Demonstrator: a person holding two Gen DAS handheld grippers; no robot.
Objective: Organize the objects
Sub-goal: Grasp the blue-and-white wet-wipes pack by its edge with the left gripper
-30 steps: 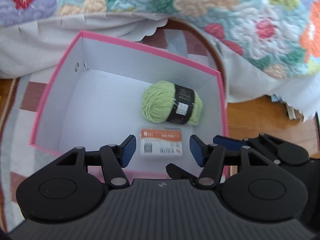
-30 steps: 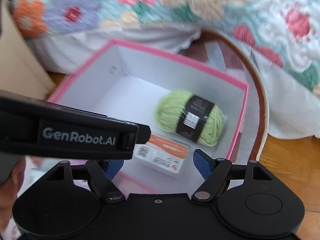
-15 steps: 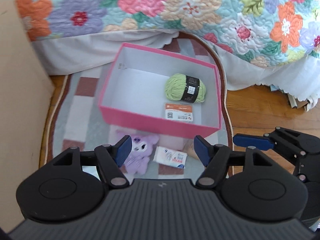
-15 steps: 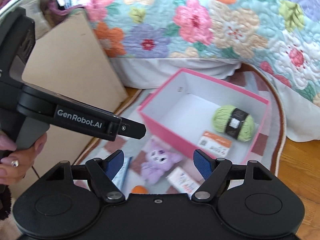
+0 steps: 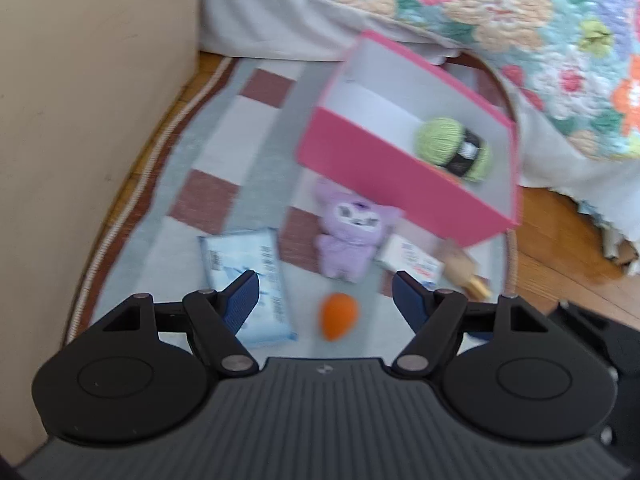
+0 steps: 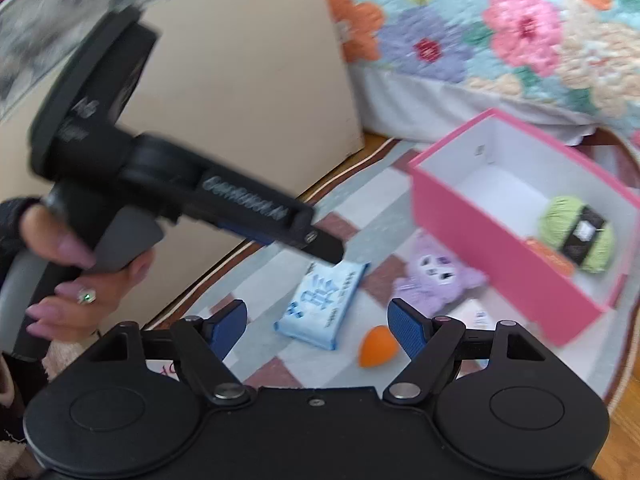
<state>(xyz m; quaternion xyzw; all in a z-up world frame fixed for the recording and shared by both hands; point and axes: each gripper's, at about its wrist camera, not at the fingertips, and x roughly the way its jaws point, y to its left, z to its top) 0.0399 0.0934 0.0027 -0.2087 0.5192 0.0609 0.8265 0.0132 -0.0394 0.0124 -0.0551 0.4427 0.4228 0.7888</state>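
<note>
A pink box stands on the rug with a green yarn ball inside. In the right wrist view an orange-and-white card lies next to the yarn. In front of the box lie a purple plush, a blue tissue pack, an orange egg-shaped piece and a small white packet. My left gripper hovers above these; its jaws are opening with nothing between them. My right gripper is open and empty, over the blue pack and the orange piece.
A beige panel walls off the left side. The flowered quilt and its white skirt hang behind the box. A tan object lies by the white packet. Wooden floor shows right of the rug. A hand holds the left gripper.
Both grippers have pulled back from over the box, so the plush, tissue pack and orange piece on the rug came into view. The left jaws have spread wider.
</note>
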